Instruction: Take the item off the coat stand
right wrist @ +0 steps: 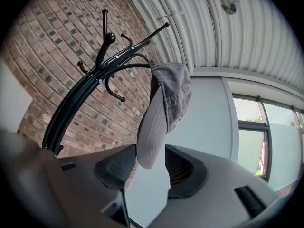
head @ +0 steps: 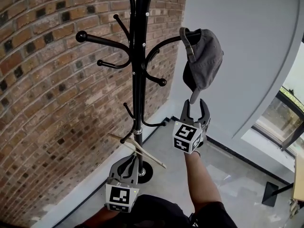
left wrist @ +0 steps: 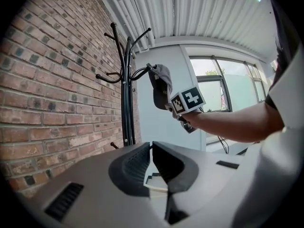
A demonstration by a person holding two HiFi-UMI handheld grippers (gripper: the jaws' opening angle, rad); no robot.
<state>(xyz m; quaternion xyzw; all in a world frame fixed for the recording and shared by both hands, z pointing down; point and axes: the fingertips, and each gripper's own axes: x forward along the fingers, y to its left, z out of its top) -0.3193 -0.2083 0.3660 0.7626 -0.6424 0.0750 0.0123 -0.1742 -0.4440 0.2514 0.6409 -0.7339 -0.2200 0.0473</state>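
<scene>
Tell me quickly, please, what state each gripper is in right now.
Left gripper: closed, nothing between its jaws.
Right gripper: open, with the brim of the grey cap hanging between its jaws, not pinched.

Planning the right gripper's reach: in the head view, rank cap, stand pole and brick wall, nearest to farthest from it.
1. Cap: brim between the right gripper's open jaws.
2. Stand pole: to its left.
3. Brick wall: farthest left, behind the pole.
</scene>
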